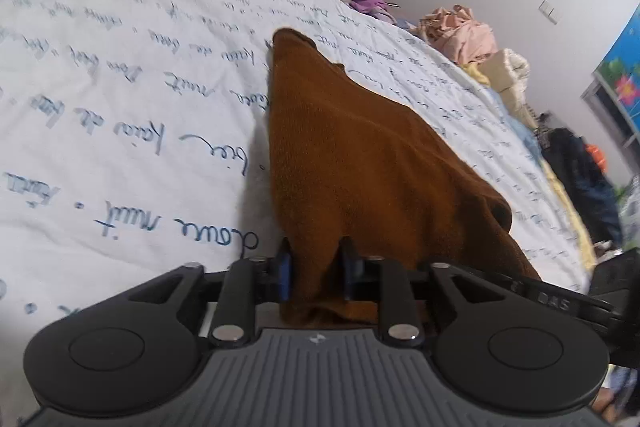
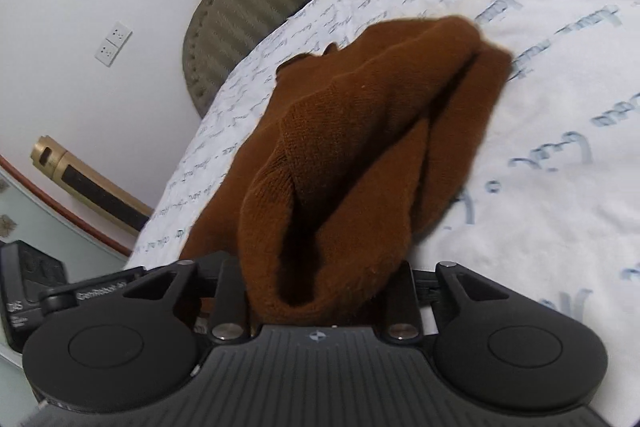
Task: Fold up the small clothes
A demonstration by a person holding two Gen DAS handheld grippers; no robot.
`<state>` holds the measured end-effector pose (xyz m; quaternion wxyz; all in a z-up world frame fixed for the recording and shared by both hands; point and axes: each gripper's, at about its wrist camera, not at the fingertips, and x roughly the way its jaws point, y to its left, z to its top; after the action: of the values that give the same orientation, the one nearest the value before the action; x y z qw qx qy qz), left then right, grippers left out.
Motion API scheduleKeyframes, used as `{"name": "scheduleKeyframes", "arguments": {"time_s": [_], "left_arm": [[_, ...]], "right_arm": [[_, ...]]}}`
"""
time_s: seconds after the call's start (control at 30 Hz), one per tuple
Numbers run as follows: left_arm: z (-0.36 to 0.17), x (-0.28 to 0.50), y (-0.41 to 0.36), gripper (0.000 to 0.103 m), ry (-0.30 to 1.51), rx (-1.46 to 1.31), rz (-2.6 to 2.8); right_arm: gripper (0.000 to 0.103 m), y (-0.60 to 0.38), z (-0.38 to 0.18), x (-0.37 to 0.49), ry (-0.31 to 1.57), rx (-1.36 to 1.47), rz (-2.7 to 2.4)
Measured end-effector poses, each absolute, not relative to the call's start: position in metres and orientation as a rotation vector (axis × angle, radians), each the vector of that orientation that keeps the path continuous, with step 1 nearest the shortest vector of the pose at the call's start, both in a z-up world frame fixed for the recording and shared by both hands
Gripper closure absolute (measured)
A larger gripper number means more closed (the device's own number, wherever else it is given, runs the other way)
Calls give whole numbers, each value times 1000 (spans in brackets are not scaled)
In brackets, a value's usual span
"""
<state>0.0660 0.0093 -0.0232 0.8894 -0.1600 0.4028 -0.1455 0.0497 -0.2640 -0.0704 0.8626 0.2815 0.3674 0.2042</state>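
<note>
Here both grippers pinch the brown knit garment (image 1: 360, 155). The left gripper (image 1: 316, 267) clamps its six o'clock edge. The right gripper (image 2: 320, 291) grips a bunched fold over the white bedspread (image 2: 540, 107).

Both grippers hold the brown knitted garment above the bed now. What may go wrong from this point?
1. The right gripper pinches a thick, bunched wad of the brown garment, so layers may slip out unevenly.
2. The left gripper holds only a narrow edge of it; a pull could free that edge.
3. The far end still drags on the bedsheet, which may wrinkle the fold.
</note>
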Motion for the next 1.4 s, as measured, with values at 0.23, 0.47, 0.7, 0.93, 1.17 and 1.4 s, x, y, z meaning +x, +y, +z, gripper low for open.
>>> {"name": "scheduleKeyframes", "arguments": {"time_s": [0.23, 0.47, 0.7, 0.93, 1.17, 1.4], "left_arm": [[-13, 36, -9, 56, 811, -120, -180], [-8, 7, -5, 38, 775, -33, -97], [-12, -5, 19, 38, 797, -58, -17], [1, -20, 46, 38, 783, -54, 78], [51, -40, 77, 18, 590, 65, 313], [15, -36, 24, 18, 657, 76, 102]], "right_arm": [[19, -244, -52, 14, 723, 306, 334], [10, -230, -53, -4, 719, 196, 285], [3, -217, -52, -21, 725, 158, 277], [2, -215, -47, -38, 749, 177, 309], [1, -231, -40, -49, 873, 570, 684], [0, -213, -27, -61, 694, 112, 186]]}}
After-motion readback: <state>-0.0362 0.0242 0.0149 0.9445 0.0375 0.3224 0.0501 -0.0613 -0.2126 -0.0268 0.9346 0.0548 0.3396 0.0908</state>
